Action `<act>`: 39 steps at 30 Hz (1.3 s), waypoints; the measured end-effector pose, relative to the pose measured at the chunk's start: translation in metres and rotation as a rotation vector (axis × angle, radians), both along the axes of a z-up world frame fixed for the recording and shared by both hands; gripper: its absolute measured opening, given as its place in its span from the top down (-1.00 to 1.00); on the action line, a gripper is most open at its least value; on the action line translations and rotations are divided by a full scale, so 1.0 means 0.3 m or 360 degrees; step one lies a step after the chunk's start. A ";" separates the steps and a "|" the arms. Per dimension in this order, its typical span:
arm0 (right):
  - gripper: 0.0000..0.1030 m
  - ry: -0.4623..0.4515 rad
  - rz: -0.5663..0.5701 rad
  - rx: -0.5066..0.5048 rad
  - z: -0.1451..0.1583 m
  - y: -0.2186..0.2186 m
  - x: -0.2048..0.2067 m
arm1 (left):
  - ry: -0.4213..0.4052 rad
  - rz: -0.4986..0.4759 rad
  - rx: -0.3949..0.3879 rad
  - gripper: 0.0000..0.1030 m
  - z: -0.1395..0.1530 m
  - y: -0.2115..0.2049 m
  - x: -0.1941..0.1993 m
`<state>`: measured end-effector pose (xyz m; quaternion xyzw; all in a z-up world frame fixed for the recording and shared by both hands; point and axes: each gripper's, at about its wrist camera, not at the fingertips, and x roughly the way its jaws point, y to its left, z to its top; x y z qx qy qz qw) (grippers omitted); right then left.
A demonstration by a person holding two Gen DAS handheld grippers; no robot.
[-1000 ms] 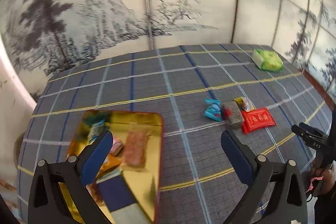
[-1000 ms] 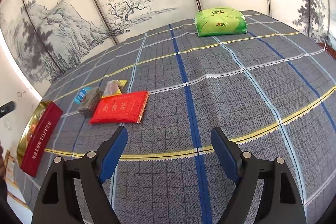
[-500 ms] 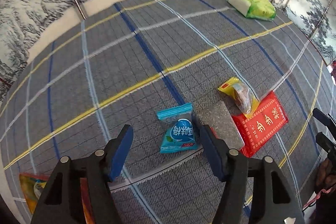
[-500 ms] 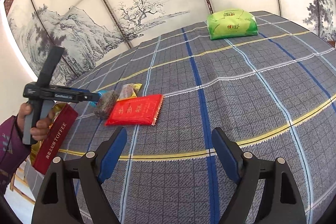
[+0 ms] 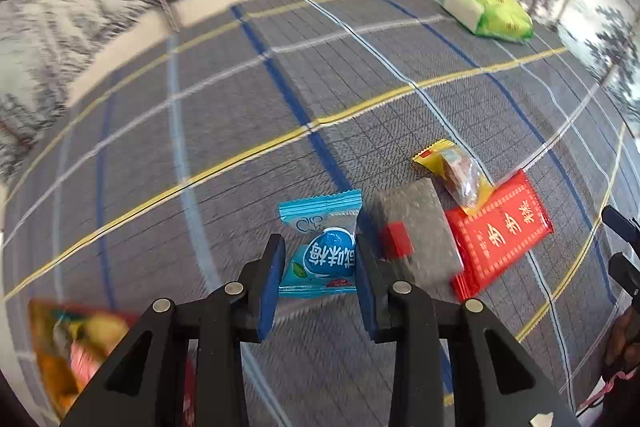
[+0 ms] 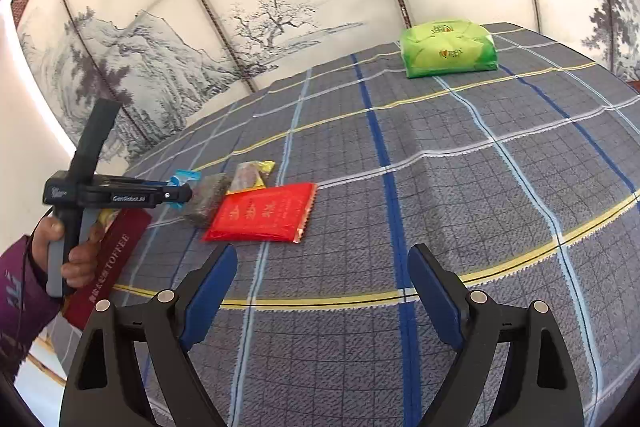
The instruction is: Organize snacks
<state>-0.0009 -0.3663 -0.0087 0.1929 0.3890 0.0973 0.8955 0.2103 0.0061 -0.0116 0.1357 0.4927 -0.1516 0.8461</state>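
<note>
Our left gripper (image 5: 318, 259) has its blue pads narrowed onto the blue candy packet (image 5: 326, 251) — one pad at each side of the wrapper, close enough that we judge it pinched, though the packet appears to rest on the plaid surface (image 5: 360, 75). This is the pick-up step of sorting the snacks. Just right of the packet lies a grey bar (image 5: 416, 227) with a small red label, its near edge beside our right-hand pad, so the lift calls for going straight up without dragging that neighbour. Past it sit a yellow-edged clear wrapper (image 5: 456, 171) and a red sachet (image 5: 500, 231), overlapping. The tin (image 5: 68, 351) with snacks inside shows blurred at the lower left; we judge the packet belongs there, a short carry to our left.

From the right wrist view, our left hand (image 6: 60, 247) grips the handle upright, fingers of the tool level and low over the pile. Our right gripper (image 6: 322, 287) hovers wide apart and holds nothing, well clear of the snacks. A green pack (image 6: 448, 49) sits at the far edge.
</note>
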 end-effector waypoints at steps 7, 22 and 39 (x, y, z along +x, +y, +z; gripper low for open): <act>-0.70 -0.0144 0.0650 -0.0249 0.100 0.162 0.083 | -0.0089 -0.0021 -0.0189 0.40 0.147 0.038 -0.279; -0.29 0.0242 0.1570 -0.0703 -0.032 0.485 0.399 | -0.0038 0.0147 -0.0365 0.39 0.222 0.184 -0.464; 0.12 0.0142 0.1016 -0.0202 0.038 0.437 -0.027 | 0.0008 0.0147 -0.0448 0.41 0.218 0.281 -0.591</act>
